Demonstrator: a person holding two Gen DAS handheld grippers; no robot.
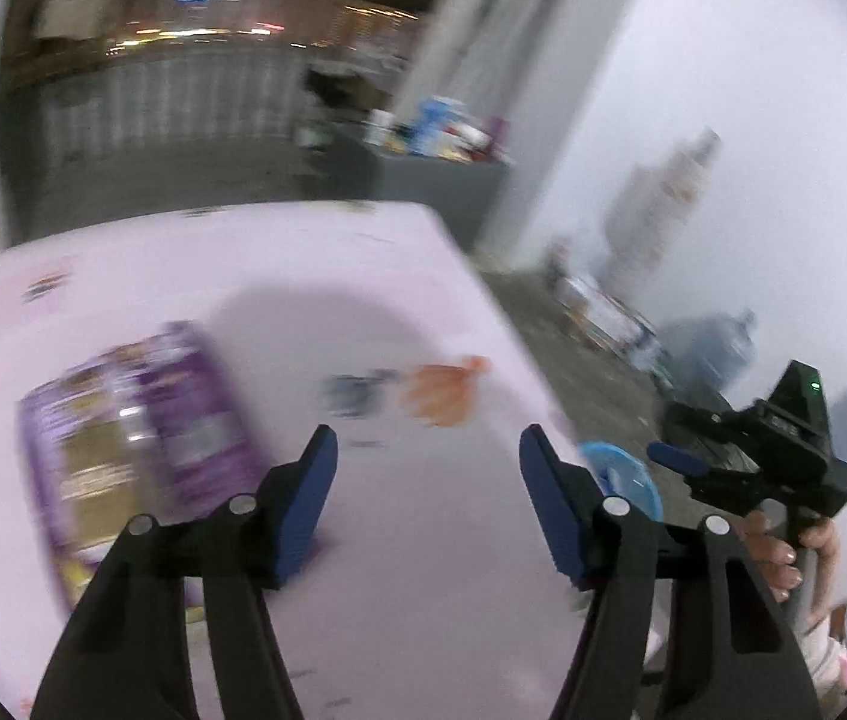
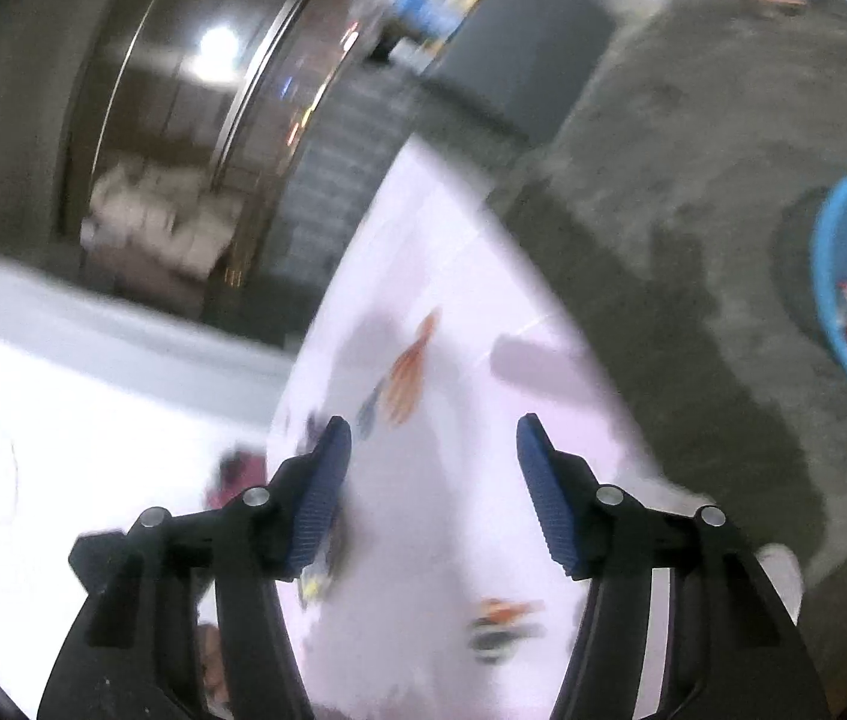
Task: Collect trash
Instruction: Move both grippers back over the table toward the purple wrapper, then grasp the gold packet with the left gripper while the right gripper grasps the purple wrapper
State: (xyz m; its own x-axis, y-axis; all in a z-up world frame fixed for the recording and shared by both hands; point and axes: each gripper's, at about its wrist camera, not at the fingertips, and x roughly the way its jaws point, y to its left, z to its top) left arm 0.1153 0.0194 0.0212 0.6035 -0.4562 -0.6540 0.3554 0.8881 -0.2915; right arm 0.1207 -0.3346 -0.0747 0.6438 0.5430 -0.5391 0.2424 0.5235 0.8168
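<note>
my left gripper hangs over the pale pink table with its 2 blue pads spread apart and nothing between them. my right gripper is the same: pads parted, only bare tabletop showing in the gap. both views are smeared with blur, so small things are hard to read.

in the left wrist view, at 9 o'clock from my left fingers lies a purple packet flat on the table, just beside the left pad. at 12 o'clock, a little further out, sit a small dark wrapper and an orange wrapper, side by side and close together; whether they touch i cannot tell. at 3 o'clock a hand grips the handle of the right gripper, which sits off the table edge. peeking from behind my right-side pad is the rim of a blue bin.

in the right wrist view, at 6 o'clock between my arms, lies a blurred orange and dark scrap on the table. at 11 o'clock past the pads is the orange wrapper again. far out at 3 o'clock the blue bin stands on the grey floor, well apart from the table, with mixed wrappers inside it.
</note>
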